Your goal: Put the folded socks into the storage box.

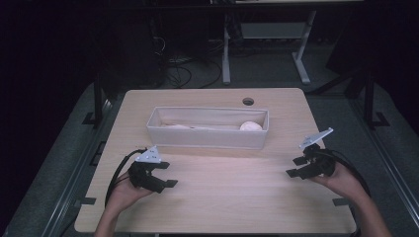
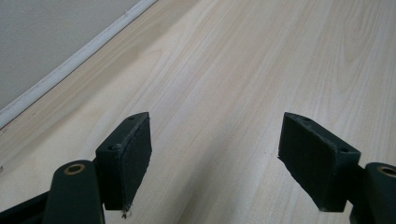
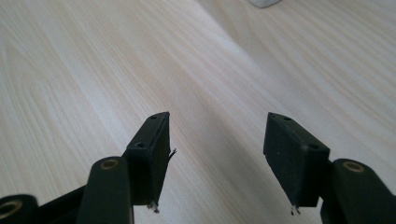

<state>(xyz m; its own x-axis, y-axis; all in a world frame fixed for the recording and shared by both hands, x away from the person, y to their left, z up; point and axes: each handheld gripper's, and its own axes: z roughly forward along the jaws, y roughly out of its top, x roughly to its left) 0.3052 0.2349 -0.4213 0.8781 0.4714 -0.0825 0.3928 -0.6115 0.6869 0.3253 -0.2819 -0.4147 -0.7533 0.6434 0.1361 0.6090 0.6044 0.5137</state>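
A long white fabric bin (image 1: 207,139) stands across the middle of the light wooden table (image 1: 222,202); pale objects lie inside it, among them a round whitish one (image 1: 250,126) at its right end. My left gripper (image 1: 167,174) hovers low over the table in front of the bin's left end, open, with bare wood between its pads (image 2: 135,154). The bin's wall (image 2: 46,42) fills the upper left of the left gripper view. My right gripper (image 1: 295,167) is held near the table's right side, open, nothing between its fingers (image 3: 154,149).
A round cable hole (image 1: 248,101) sits near the table's far edge. Beyond the table are a desk frame's white legs (image 1: 301,59) and loose cables (image 1: 178,74) on a dark floor. Bare wood lies between the two grippers.
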